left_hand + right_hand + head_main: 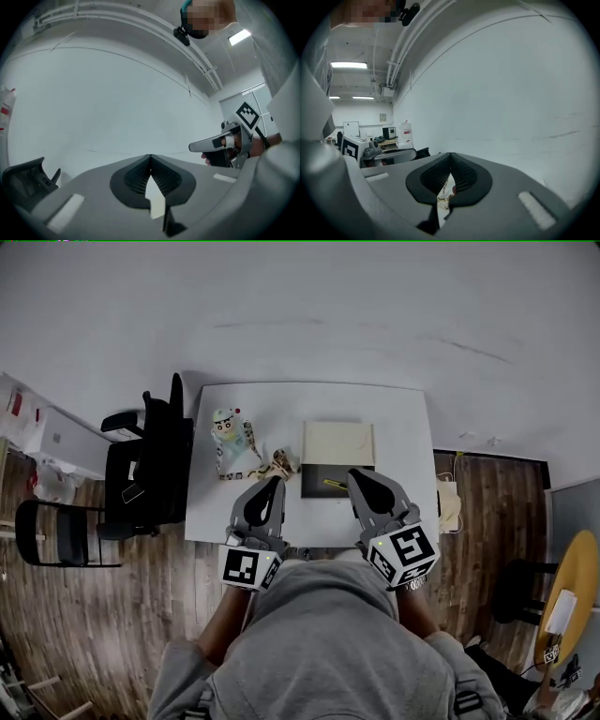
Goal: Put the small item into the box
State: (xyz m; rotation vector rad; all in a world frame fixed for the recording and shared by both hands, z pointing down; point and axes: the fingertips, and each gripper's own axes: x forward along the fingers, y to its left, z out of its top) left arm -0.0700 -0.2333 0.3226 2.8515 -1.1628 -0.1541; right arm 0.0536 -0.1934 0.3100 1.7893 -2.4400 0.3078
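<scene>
On the white table [403,432] an open box [337,480] shows a dark inside and a cream lid [337,442] folded back. A small beige item [278,463] lies just left of the box, and a pale toy figure [228,431] lies further left. My left gripper [273,484] hovers near the table's front edge, shut and holding nothing. My right gripper [359,476] hangs over the box's front, also shut and holding nothing. Both gripper views look at the white wall, with the left gripper's [150,159] and the right gripper's [451,158] jaws closed at the tips.
A black office chair [150,465] stands against the table's left side, with a second chair [56,532] further left. Wooden floor lies around the table. A yellow round table [572,592] is at the far right. The person's grey sleeves fill the bottom.
</scene>
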